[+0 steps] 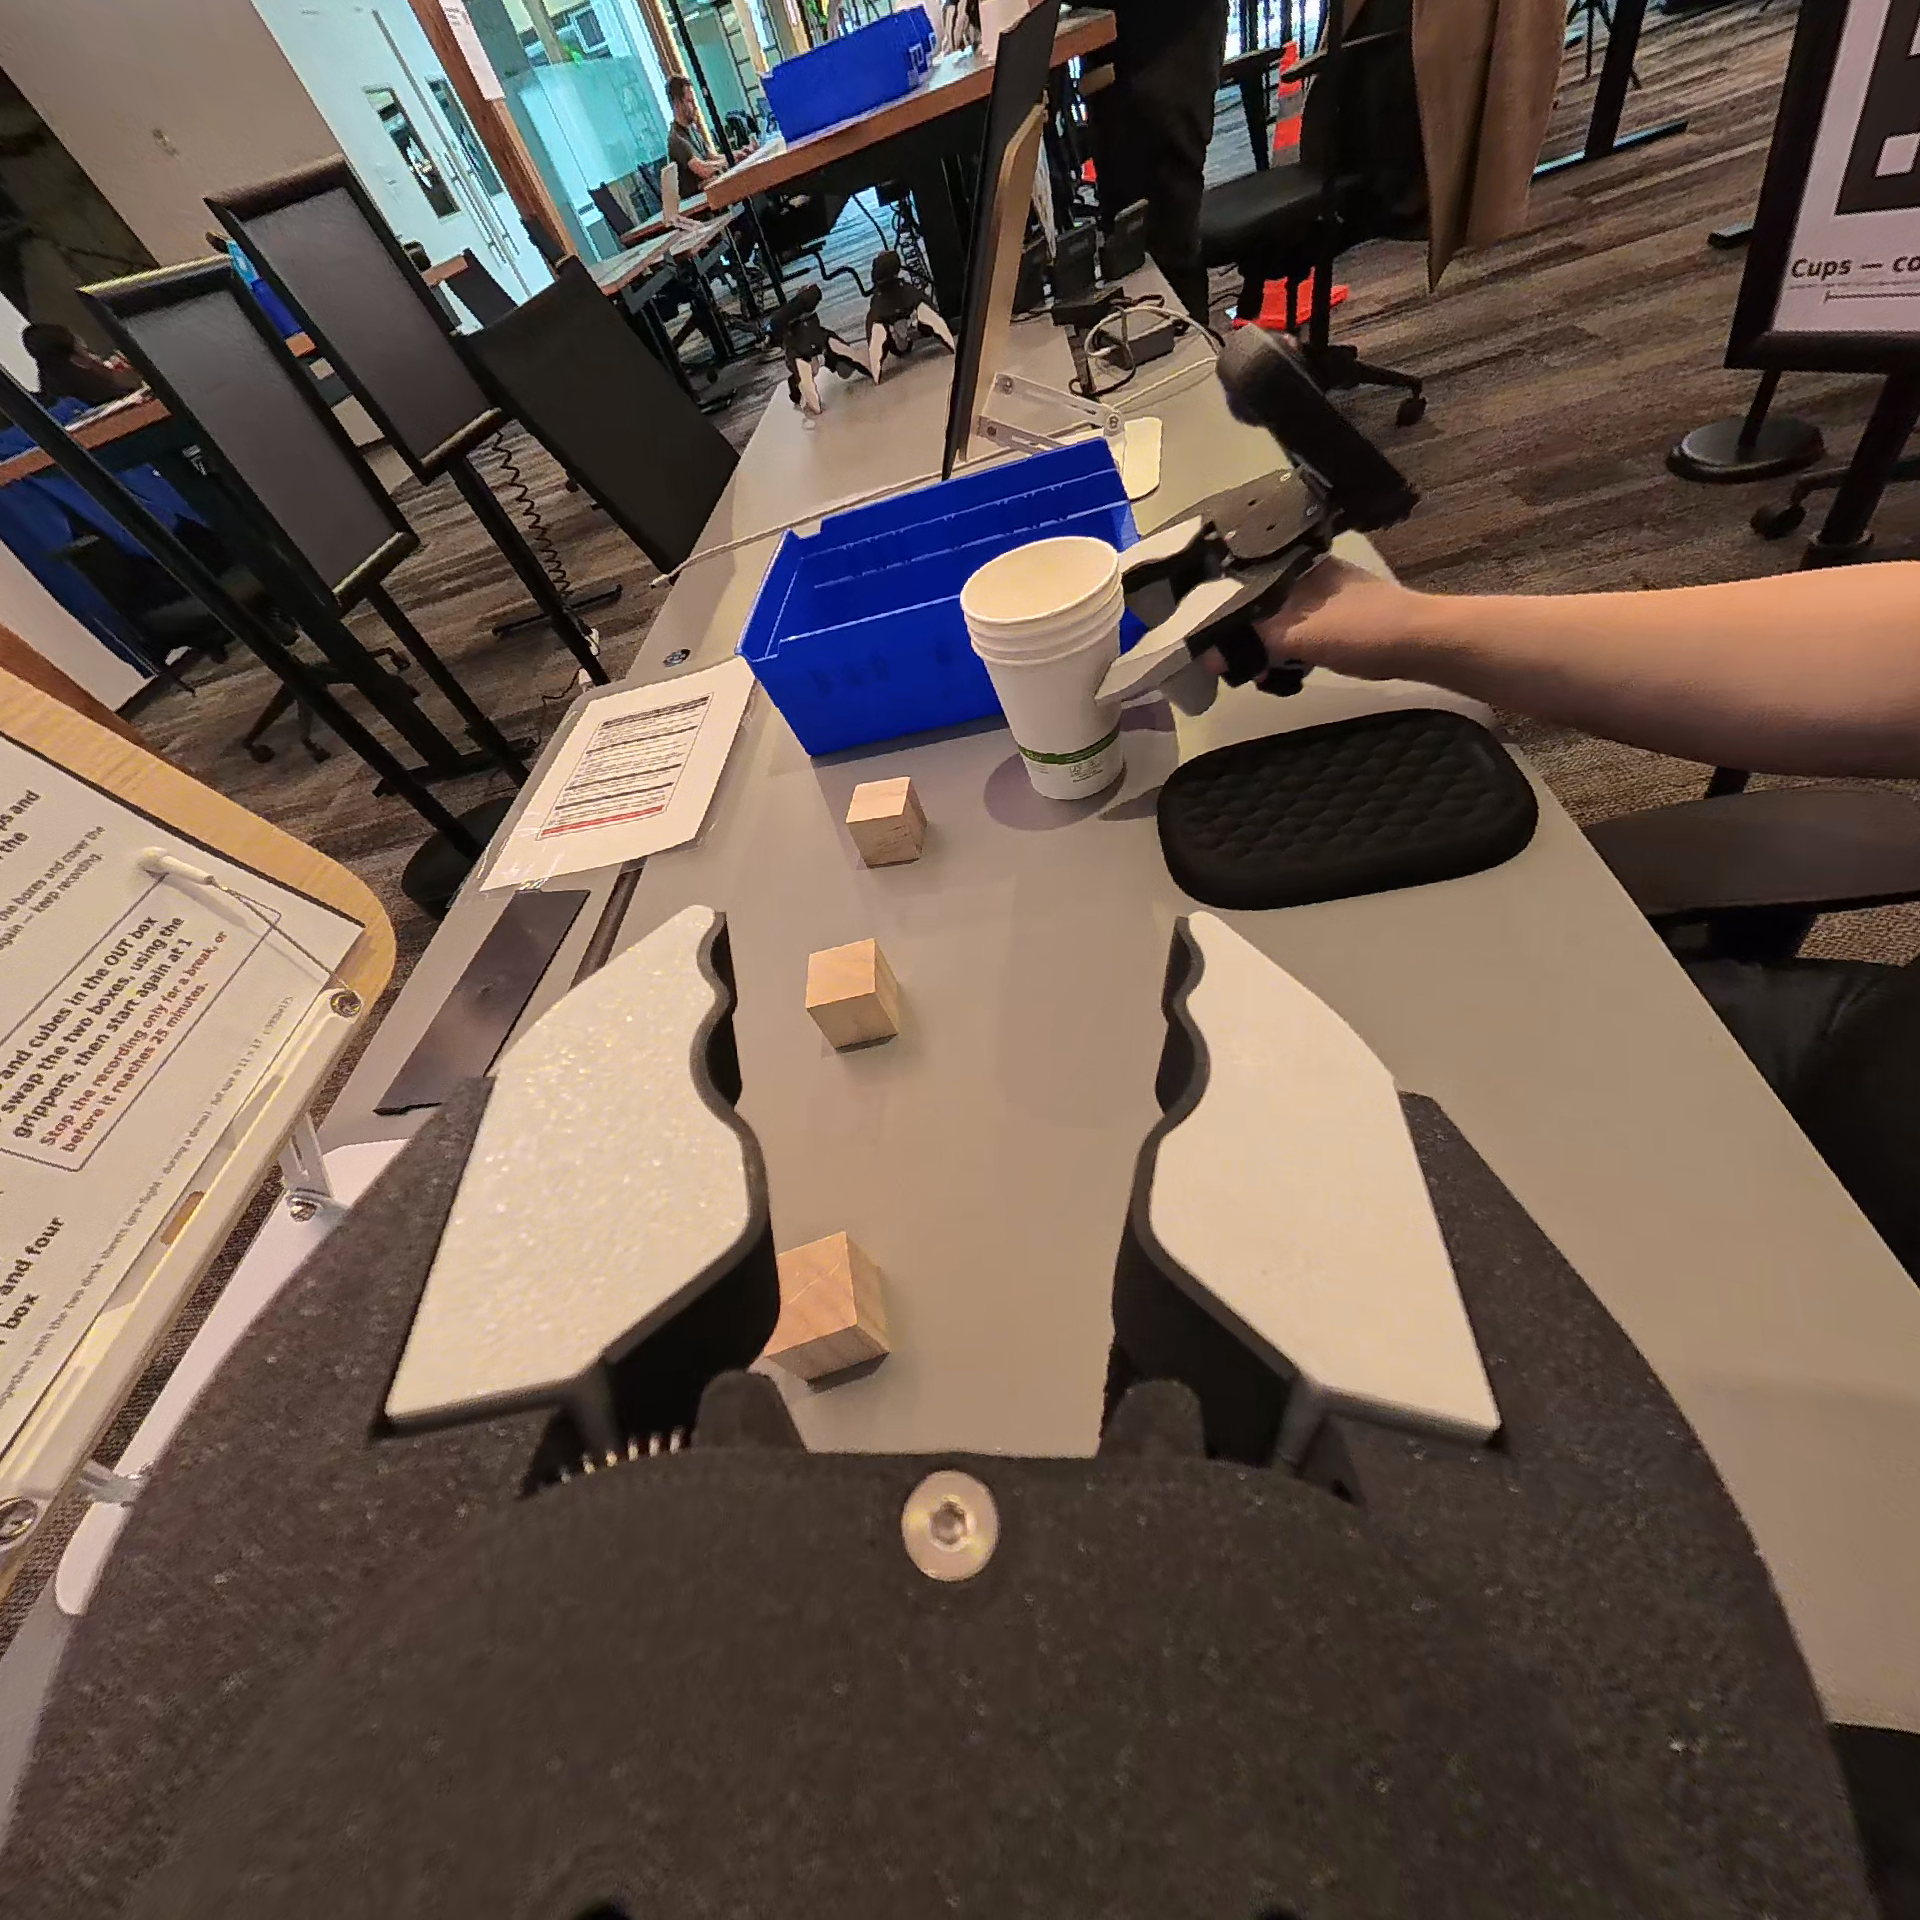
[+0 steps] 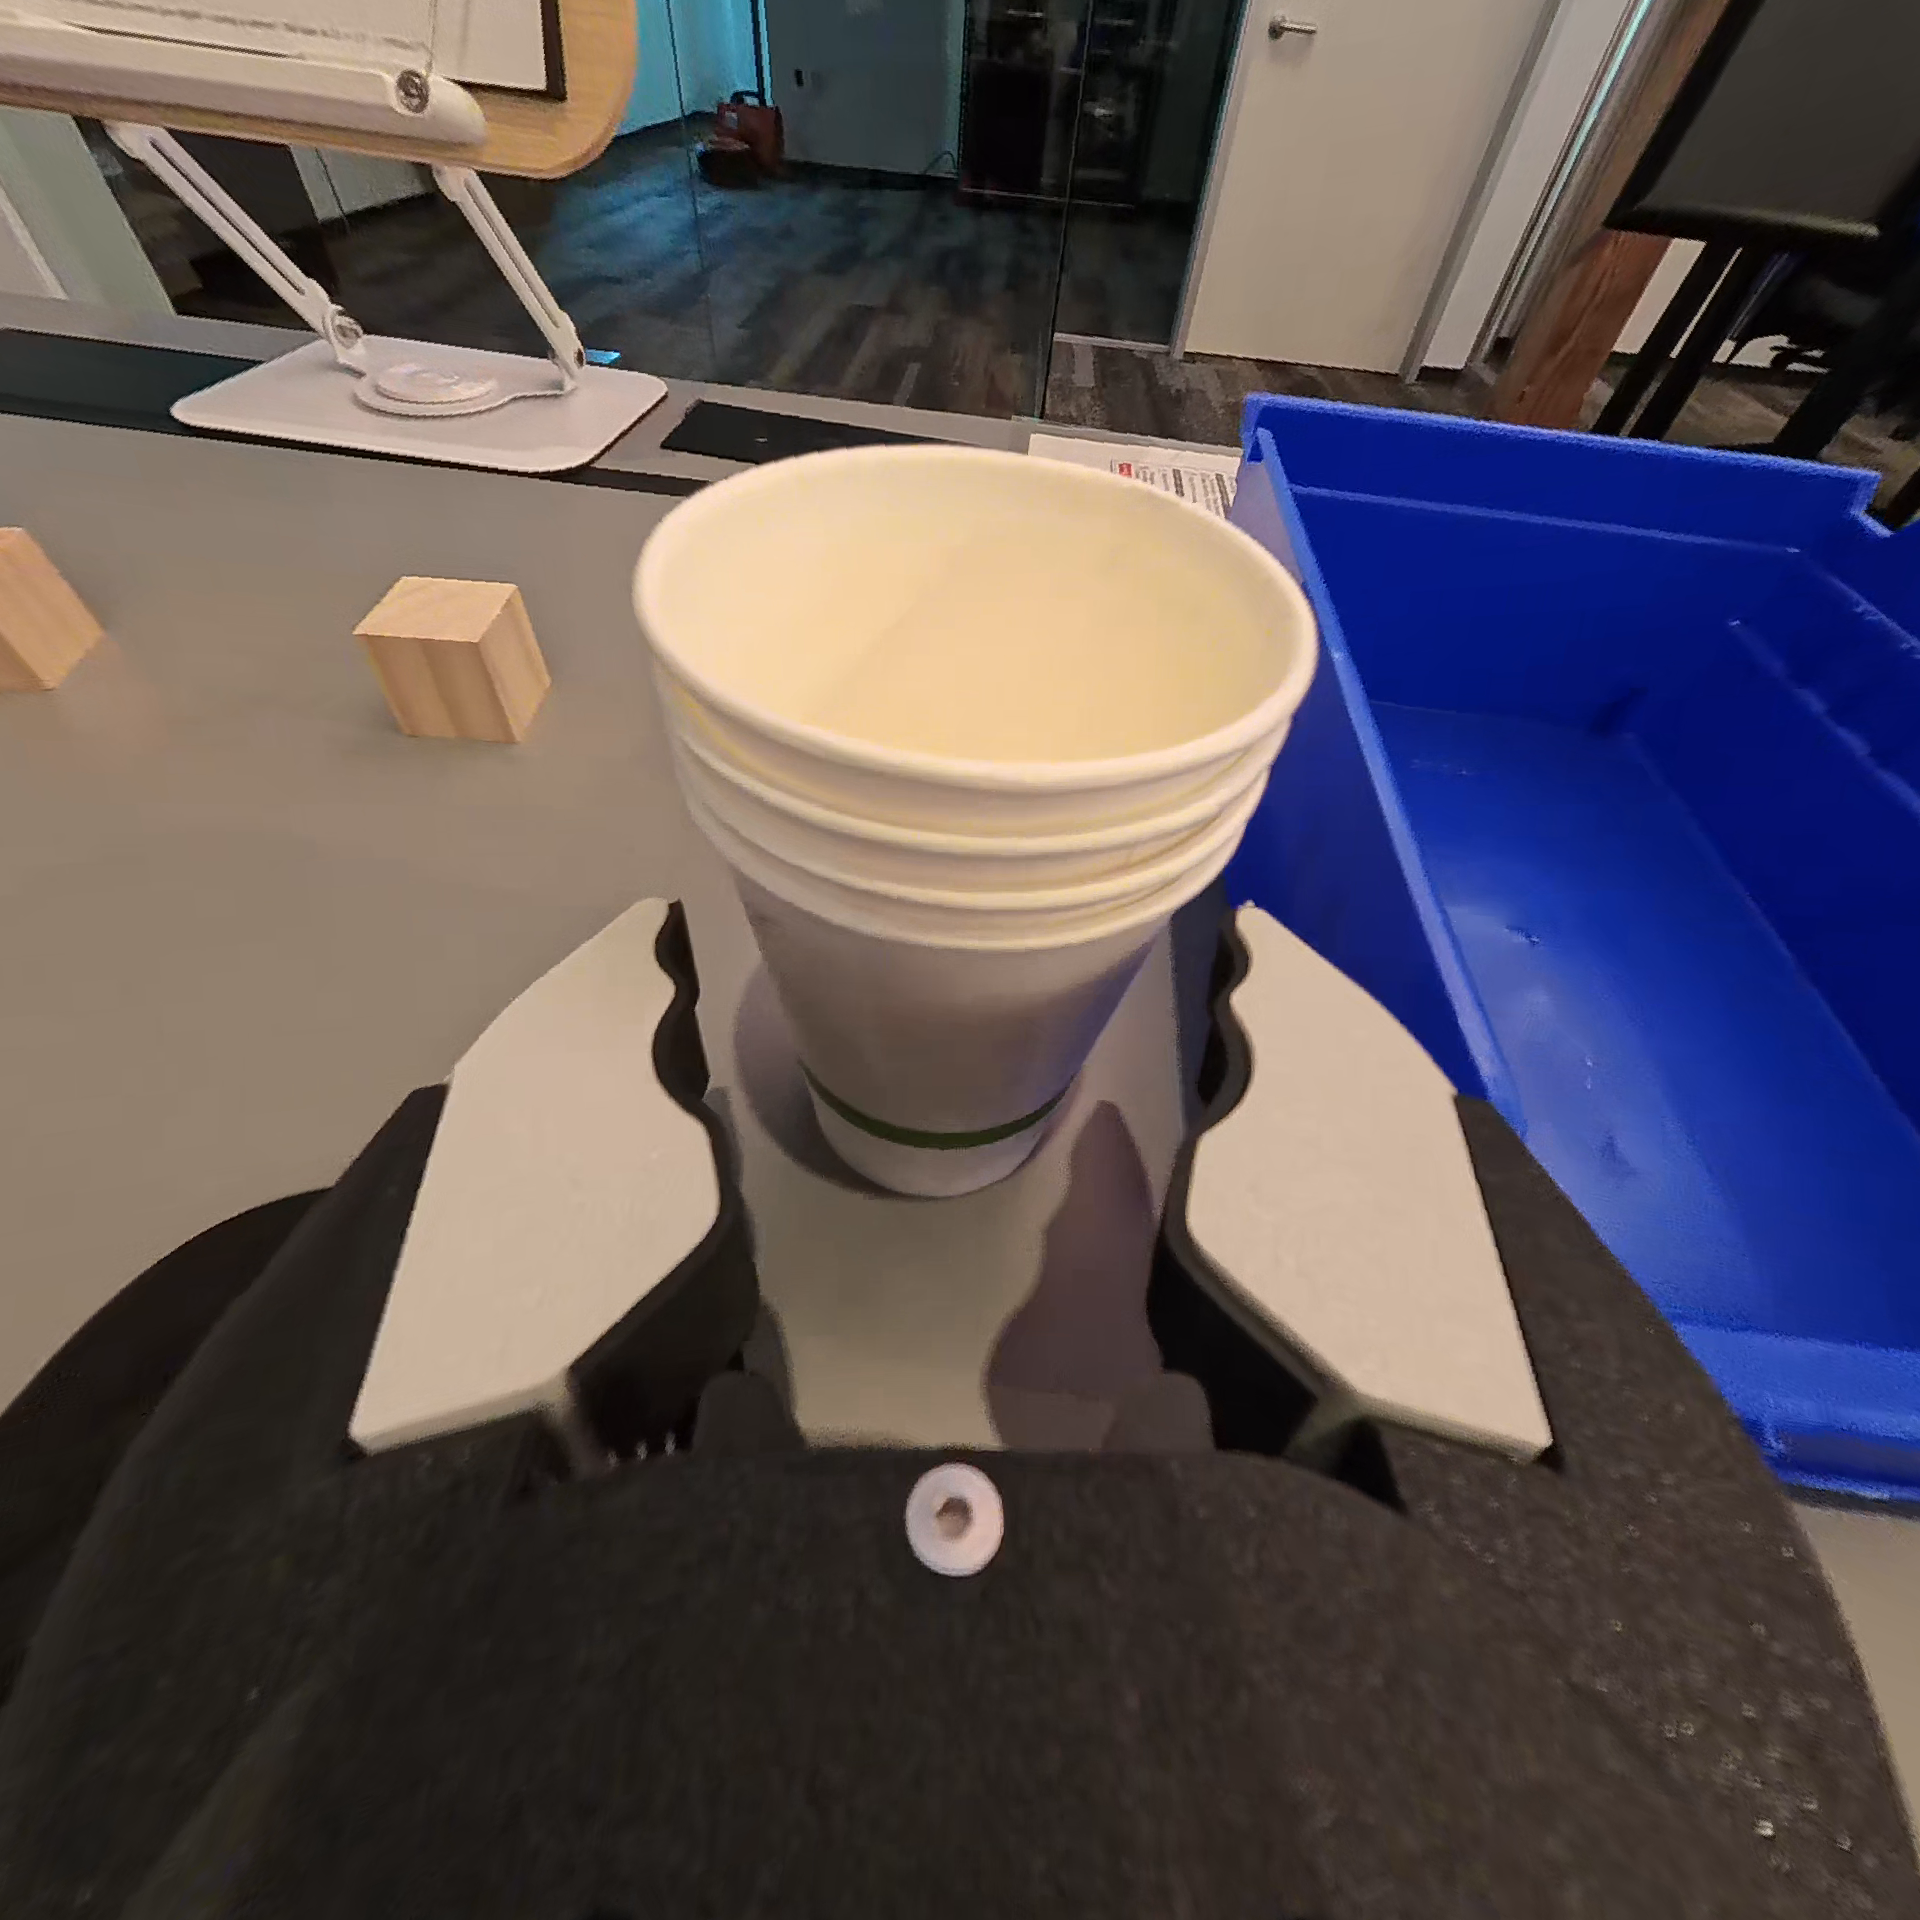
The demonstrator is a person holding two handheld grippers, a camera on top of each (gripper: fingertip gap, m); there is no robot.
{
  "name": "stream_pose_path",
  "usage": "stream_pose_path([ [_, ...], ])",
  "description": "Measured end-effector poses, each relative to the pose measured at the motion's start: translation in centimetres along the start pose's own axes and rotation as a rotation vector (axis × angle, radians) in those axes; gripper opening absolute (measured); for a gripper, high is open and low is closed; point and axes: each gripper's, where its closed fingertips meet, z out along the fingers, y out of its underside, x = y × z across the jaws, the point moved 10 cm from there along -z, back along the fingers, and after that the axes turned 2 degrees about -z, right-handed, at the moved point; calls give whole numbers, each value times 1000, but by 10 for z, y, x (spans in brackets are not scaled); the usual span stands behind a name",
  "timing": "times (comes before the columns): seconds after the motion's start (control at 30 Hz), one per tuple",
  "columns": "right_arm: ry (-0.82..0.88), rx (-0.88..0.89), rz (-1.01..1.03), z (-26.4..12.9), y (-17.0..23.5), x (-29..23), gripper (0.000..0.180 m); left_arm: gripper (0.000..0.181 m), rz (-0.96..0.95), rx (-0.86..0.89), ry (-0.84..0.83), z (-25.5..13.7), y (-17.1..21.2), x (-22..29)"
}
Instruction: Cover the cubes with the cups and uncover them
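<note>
A stack of several white paper cups (image 2: 966, 810) stands upright, mouth up, on the grey table (image 2: 260, 935) beside the blue bin. My right gripper (image 2: 956, 935) is open, with one finger on each side of the stack's lower body and a small gap on both sides. Two wooden cubes (image 2: 452, 660) (image 2: 36, 613) lie to its left. In the left wrist view, three wooden cubes (image 1: 885, 821) (image 1: 852, 992) (image 1: 831, 1304) lie in a row. My left gripper (image 1: 951, 935) is open and empty above the nearest ones. The cup stack (image 1: 1049, 665) and the right gripper (image 1: 1117, 629) show farther off.
An empty blue bin (image 1: 831, 613) (image 2: 1610, 883) stands just behind the cups. A black cushioned pad (image 1: 1345, 805) lies at the table's right edge. A printed sheet (image 1: 634, 774) lies on the left. A white stand (image 2: 416, 395) carries a wooden-edged instruction board (image 1: 156, 1039).
</note>
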Motion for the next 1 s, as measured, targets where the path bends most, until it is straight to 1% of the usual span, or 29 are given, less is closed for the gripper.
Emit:
stream_pose_path([
  [0.13,18,4,-8,7,3,4,91,78,-3,-1,-1,-1,1,-1],
  [0.3,-18,32,19,12,5,5,91,78,-4,-2,2,-1,1,-1],
  [0.43,-47,36,43,17,7,7,95,78,-5,-8,3,0,2,-1],
  [0.5,-59,38,43,18,7,7,93,78,-4,-11,3,1,2,-1],
  [0.6,-61,44,36,17,7,7,86,78,-3,-17,4,2,3,-1],
  [1.0,-116,74,37,10,7,3,84,78,3,-28,3,2,3,-1],
])
